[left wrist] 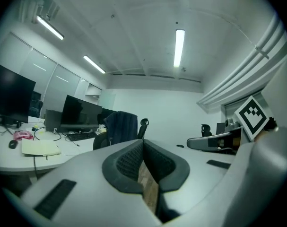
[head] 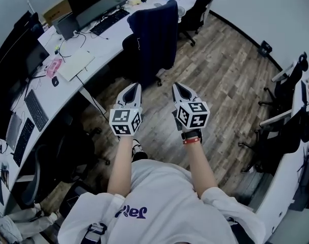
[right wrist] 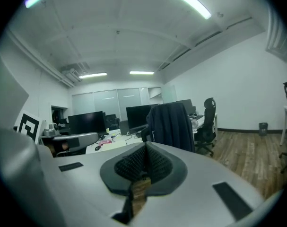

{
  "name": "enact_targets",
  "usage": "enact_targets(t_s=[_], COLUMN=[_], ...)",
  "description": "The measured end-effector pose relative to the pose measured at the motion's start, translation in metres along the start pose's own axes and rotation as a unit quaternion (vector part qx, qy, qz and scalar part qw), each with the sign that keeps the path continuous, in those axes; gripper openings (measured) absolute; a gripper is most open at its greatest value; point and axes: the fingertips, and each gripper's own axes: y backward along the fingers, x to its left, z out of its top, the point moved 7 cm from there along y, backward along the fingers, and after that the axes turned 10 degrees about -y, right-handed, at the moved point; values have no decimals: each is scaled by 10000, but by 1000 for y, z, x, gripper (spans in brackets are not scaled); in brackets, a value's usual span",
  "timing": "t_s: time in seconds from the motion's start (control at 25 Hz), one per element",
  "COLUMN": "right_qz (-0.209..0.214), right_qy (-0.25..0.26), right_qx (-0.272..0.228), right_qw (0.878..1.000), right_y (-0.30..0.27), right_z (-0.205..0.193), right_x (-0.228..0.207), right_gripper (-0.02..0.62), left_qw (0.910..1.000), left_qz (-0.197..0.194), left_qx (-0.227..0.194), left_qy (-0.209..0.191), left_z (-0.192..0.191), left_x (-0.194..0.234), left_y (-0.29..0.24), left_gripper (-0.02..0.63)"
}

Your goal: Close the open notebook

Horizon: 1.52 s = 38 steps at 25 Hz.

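Observation:
A pale notebook (head: 75, 64) lies on the long white desk (head: 101, 39) at the left, beside a pink object (head: 53, 66). In the left gripper view the notebook (left wrist: 40, 147) sits far off on the desk top; I cannot tell whether its pages lie open. My left gripper (head: 134, 87) and right gripper (head: 178, 87) are held side by side over the wooden floor, well short of the desk. Both are shut with nothing between the pads, as the left gripper (left wrist: 143, 143) and right gripper (right wrist: 145, 145) show in their own views.
An office chair draped with a dark jacket (head: 153, 37) stands between me and the desk. Monitors (head: 93, 1), a keyboard (head: 109, 22) and cables crowd the desk top. More chairs (head: 286, 85) and another white desk (head: 284, 187) line the right side.

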Motion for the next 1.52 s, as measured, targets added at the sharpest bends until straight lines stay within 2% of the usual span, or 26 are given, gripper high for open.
enact_targets(t_s=[0.2,0.48,0.76,1.28,1.52], right_qz=[385,695,1250,2255,2598], right_qy=[27,143,220,635,883], right_qx=[130,271,370,626,882], right_qw=[9992,9971,9912,9702,9576], right_y=[-48,-120,-199,-332,-372], right_z=[6,8,11,-12,-32], right_x=[23,62,123,258,299], right_gripper=[0,0,1,0,2], left_qw=[9995,9966,9891,9671,9531], left_qz=[315,813,1462,2540,3003], left_qx=[-28,97,56,108,127], left_qy=[49,37,-142,66,345], left_z=[-1,-6,-3,-28,-49], left_x=[39,110,195,336,374], left_y=[-7,0,18,75,99], left_gripper=[20,20,20,20,20])
